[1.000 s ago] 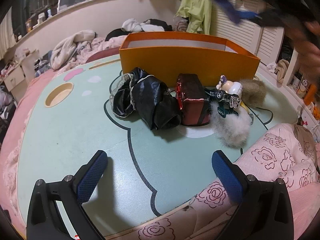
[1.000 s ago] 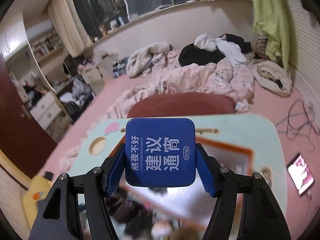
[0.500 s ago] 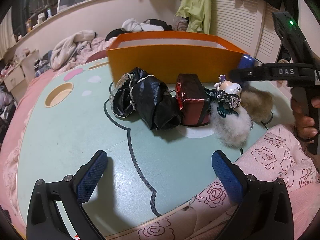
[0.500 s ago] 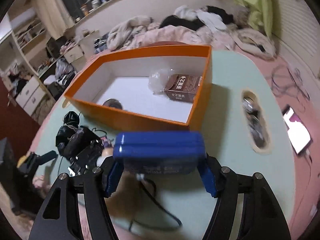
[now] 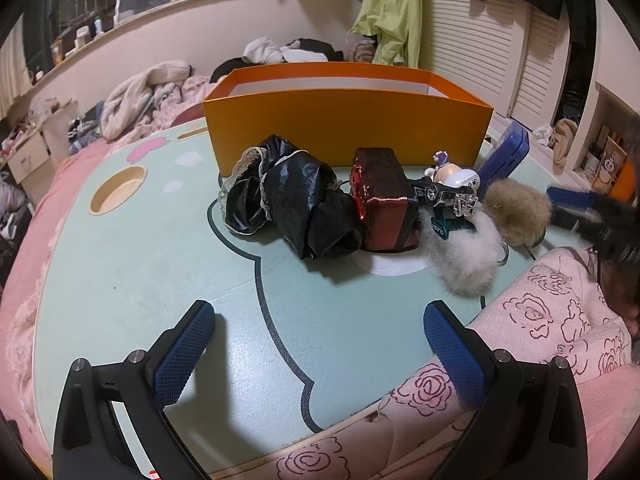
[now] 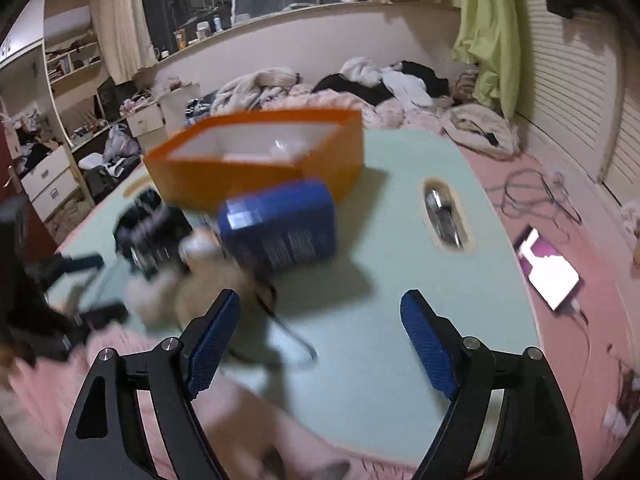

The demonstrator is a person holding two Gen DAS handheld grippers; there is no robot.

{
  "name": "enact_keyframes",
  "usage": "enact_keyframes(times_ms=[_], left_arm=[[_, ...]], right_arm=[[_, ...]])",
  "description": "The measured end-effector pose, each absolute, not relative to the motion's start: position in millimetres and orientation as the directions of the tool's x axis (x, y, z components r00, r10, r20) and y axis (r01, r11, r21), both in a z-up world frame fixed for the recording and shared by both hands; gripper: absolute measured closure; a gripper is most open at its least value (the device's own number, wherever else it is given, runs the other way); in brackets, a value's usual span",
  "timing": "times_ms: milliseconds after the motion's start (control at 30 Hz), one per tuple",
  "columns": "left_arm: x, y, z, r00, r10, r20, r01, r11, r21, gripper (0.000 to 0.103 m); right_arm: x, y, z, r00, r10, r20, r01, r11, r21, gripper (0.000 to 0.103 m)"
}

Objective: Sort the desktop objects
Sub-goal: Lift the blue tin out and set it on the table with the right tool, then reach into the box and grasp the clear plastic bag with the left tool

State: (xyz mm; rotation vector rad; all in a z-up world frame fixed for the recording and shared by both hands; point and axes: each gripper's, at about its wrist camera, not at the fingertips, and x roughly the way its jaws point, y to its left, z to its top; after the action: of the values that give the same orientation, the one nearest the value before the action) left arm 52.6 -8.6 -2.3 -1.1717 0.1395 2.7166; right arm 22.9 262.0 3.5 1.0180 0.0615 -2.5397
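An orange box (image 5: 344, 120) stands at the back of the pale green table (image 5: 132, 264). In front of it lie a black lace-edged cloth (image 5: 288, 200), a dark red box (image 5: 384, 208), a small figurine (image 5: 454, 174), a toy car (image 5: 448, 198), a white fur piece (image 5: 464, 256) and a brown fur ball (image 5: 516, 212). A blue tin (image 6: 280, 228) leans by the orange box (image 6: 256, 164); it also shows in the left wrist view (image 5: 506, 152). My left gripper (image 5: 320, 344) is open and empty. My right gripper (image 6: 320, 340) is open and empty, drawn back from the tin.
A pink rose-patterned quilt (image 5: 540, 344) covers the table's near right edge. The table has a round cut-out (image 5: 118, 190) at left and an oval cut-out (image 6: 444, 216) at right. A lit phone (image 6: 550, 268) lies on the pink floor. Clothes are piled behind.
My right gripper let go of the blue tin, which now rests beside the orange box, and pulled back toward the table's near edge. The left gripper has not moved.
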Motion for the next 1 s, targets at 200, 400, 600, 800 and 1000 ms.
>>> enact_keyframes(times_ms=[200,400,600,800,1000], left_arm=[[54.0,-8.0,-1.7,-0.675,0.128,-0.727,-0.204,-0.979,0.018,0.0],[62.1,-13.8,3.1,-0.7,0.147,-0.699,-0.197,-0.98,-0.008,0.0],[62.2,-32.4,38.5,-0.765,0.242,-0.597,-0.181,-0.97,-0.161,0.01],[-9.3,4.3,107.9,-0.691,0.436,-0.576,-0.287,-0.898,-0.334,0.033],[-130.6,81.1,97.7,-0.531,0.314,-0.787,-0.243,-0.946,-0.214,0.053]], right_arm=[[25.0,239.1,-4.5,-0.726,-0.291,-0.623,0.387,-0.922,-0.019,0.011],[20.7,244.7,-9.2,-0.735,-0.266,-0.623,0.346,-0.938,-0.009,0.001],[27.7,245.3,-9.9,-0.741,-0.266,-0.616,0.344,-0.939,-0.01,0.001],[31.7,244.3,-8.9,-0.745,-0.267,-0.612,0.345,-0.939,-0.01,0.001],[32.0,244.6,-9.2,-0.745,-0.267,-0.612,0.345,-0.938,-0.01,0.001]])
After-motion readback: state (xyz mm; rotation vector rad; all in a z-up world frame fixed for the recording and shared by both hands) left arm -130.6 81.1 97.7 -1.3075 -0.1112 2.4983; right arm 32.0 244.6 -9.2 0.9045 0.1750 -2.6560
